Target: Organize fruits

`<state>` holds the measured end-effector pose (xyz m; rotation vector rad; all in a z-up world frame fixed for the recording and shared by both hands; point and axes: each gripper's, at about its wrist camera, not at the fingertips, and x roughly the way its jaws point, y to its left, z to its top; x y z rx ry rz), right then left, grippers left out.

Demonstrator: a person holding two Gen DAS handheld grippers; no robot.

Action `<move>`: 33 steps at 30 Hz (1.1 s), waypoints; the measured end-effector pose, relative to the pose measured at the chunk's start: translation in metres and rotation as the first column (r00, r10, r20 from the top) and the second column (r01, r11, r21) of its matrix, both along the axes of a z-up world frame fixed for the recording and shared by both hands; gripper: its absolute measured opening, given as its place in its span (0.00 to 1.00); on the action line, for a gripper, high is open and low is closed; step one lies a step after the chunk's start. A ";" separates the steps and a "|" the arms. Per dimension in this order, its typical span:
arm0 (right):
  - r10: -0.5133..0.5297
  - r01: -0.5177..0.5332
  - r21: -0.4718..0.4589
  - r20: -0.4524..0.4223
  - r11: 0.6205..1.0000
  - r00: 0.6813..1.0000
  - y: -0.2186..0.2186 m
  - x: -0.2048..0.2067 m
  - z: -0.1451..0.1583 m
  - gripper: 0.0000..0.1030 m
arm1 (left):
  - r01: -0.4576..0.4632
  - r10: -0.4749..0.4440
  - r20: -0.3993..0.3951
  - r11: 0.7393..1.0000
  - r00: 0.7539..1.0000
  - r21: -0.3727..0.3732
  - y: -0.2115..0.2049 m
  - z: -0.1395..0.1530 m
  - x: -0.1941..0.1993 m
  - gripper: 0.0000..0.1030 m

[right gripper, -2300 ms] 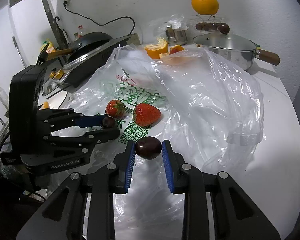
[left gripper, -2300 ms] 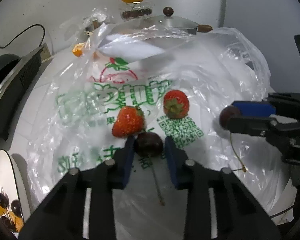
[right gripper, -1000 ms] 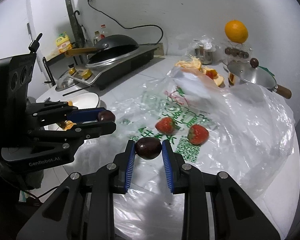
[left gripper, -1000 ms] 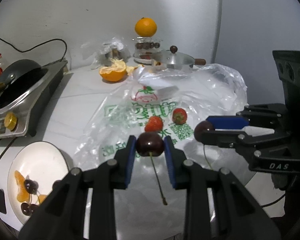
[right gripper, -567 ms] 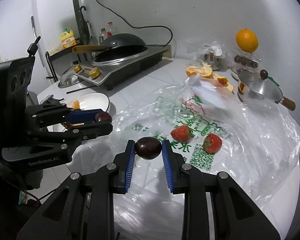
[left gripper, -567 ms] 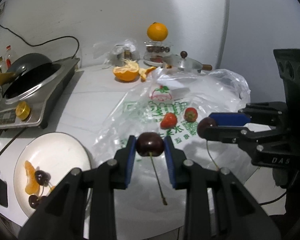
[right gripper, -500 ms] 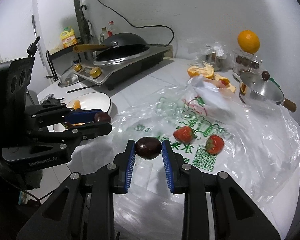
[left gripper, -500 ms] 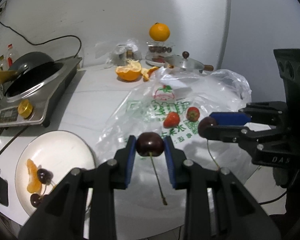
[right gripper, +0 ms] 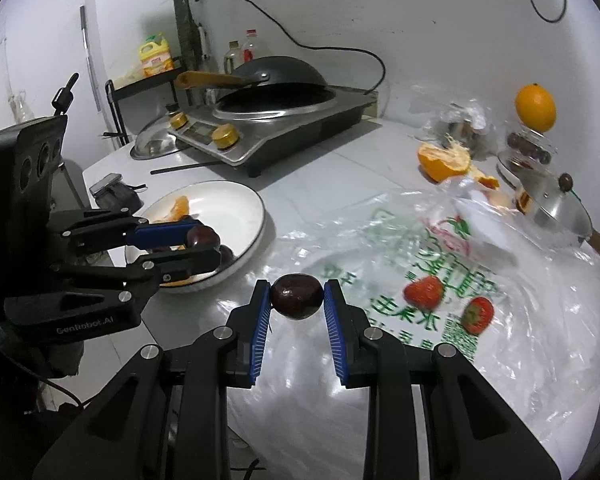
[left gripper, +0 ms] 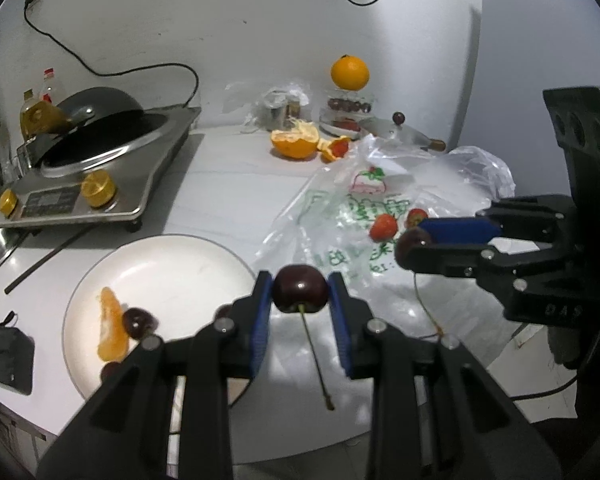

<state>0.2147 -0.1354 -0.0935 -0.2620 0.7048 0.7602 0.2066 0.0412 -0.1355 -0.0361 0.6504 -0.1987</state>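
Observation:
My left gripper [left gripper: 299, 290] is shut on a dark cherry [left gripper: 299, 288] whose stem hangs down, just right of the white plate [left gripper: 172, 264]. The plate holds an orange segment [left gripper: 112, 330] and a few cherries [left gripper: 138, 322]. My right gripper [right gripper: 297, 297] is shut on a second dark cherry [right gripper: 297, 297] above the clear plastic bag [right gripper: 500, 300]. In the right wrist view the left gripper [right gripper: 202, 246] hovers over the plate [right gripper: 236, 204]. Two strawberries [right gripper: 424, 292] [right gripper: 477, 314] lie on the bag.
An induction cooker with a black wok [left gripper: 100, 148] stands at the back left. A halved orange [left gripper: 294, 144], a steel pot lid [left gripper: 400, 130] and a whole orange on a glass container [left gripper: 350, 74] sit at the back. A dark stick [left gripper: 46, 258] lies beside the plate; the table's front edge is close.
Both grippers have travelled left across the table, each still holding its cherry. The plate has come closer and nearer the centre; the strawberries and bag have slid right.

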 end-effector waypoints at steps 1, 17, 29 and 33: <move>0.002 -0.002 0.001 -0.001 1.000 1.000 0.002 -0.001 0.000 0.28 | 0.000 0.000 0.003 1.000 1.000 0.000 0.003 0.000 -0.002 0.28; 0.072 -0.072 -0.023 0.003 0.997 0.997 0.051 -0.017 0.001 0.28 | -0.054 0.055 0.017 0.998 0.998 -0.010 0.043 0.000 -0.030 0.28; 0.092 -0.092 -0.025 -0.006 0.995 0.996 0.075 -0.006 -0.003 0.28 | -0.086 0.086 0.016 0.996 0.996 -0.015 0.072 -0.005 -0.024 0.28; 0.104 -0.104 -0.029 -0.010 0.994 0.995 0.085 -0.001 -0.005 0.28 | -0.095 0.096 0.019 0.995 0.995 -0.029 0.082 -0.010 -0.020 0.28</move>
